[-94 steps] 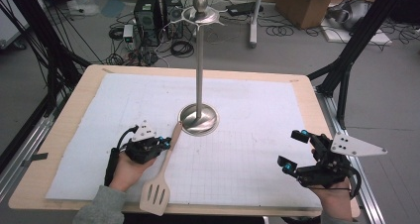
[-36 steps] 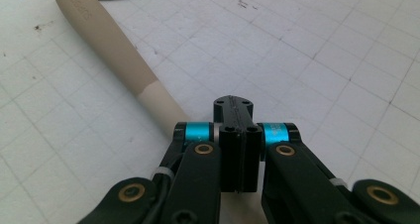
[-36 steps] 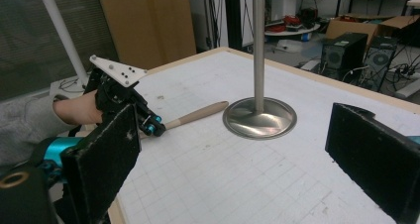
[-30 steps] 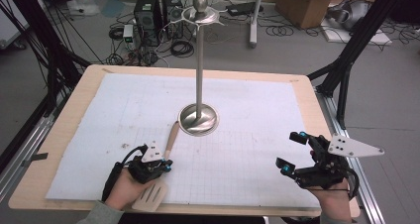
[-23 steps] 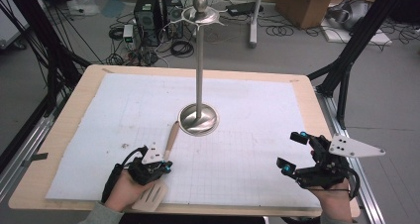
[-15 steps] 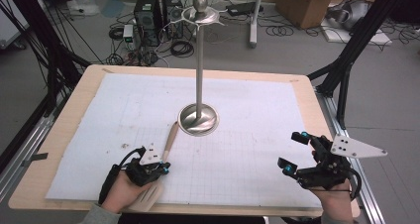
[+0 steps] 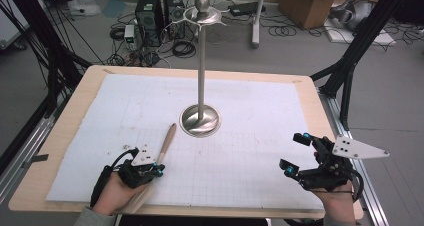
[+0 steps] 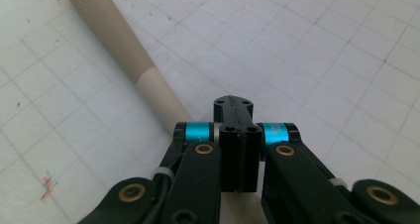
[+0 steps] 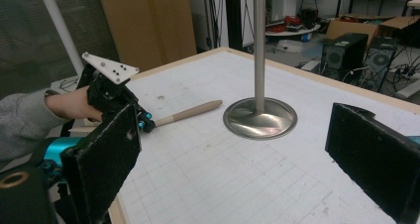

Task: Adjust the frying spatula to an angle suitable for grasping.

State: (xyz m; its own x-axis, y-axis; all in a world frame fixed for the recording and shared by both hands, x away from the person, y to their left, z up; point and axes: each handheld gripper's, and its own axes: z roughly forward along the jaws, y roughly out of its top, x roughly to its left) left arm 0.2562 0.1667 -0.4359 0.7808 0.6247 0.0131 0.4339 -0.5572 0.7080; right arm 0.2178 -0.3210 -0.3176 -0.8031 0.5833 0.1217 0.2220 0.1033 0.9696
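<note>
Wooden spatula handle [image 7: 165, 141] lies flat on the white gridded mat [image 7: 250, 111], tip pointing toward the steel stand base [image 7: 200, 121], near it but apart. Left gripper [image 8: 236, 135] sits over the handle's lower part, jaws pressed together above it; whether they pinch the wood, I cannot tell. Right gripper [image 7: 299, 154] rests at the mat's near right corner, jaws wide apart, nothing between them.

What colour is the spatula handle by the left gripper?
Two-tone beige wooden spatula handle, darker at its end; the left gripper view shows it best.
</note>
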